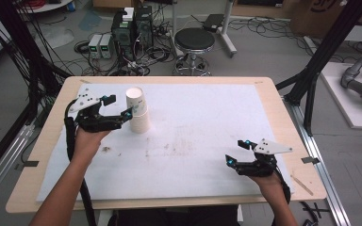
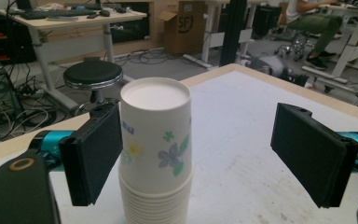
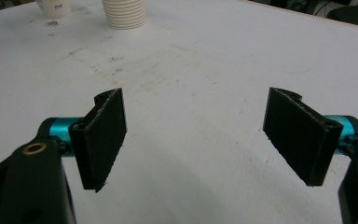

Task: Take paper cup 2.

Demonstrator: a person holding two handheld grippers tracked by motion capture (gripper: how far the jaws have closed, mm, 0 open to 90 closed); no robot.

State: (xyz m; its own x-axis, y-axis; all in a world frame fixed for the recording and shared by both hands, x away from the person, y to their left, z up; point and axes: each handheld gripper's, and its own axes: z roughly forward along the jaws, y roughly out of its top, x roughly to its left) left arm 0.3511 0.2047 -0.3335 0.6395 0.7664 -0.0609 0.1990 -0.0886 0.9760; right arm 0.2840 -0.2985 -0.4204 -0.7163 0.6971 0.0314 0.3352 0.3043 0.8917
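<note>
So there's a stack of paper cups (image 1: pixel 138 110) standing upside down on the white worktop (image 1: pixel 193 141), toward the far left part of it. The top cup has a little flower print on its side, which shows nicely in the left gripper view (image 2: pixel 156 154), and below it the rims of the nested cups bunch up in a ribbed band.

The left hand-held gripper (image 1: pixel 119 107) is right at the stack with its jaws spread wide. In its own view one black pad (image 2: pixel 93 161) sits just beside the cups on one side, maybe touching, hard to say, while the other pad (image 2: pixel 314 158) is well apart on the far side. So the stack stands between the jaws but isn't clamped.

The right hand-held gripper (image 1: pixel 238 151) hangs over the near right part of the worktop, well apart from the cups, jaws also wide with nothing between them but bare, slightly smudged surface (image 3: pixel 191 93). In its view the ribbed base of the stack (image 3: pixel 124 13) pokes in at the top edge.

Beyond the worktop there's a black round stool (image 1: pixel 194 40) and a tangle of cables and boxes on the floor.
</note>
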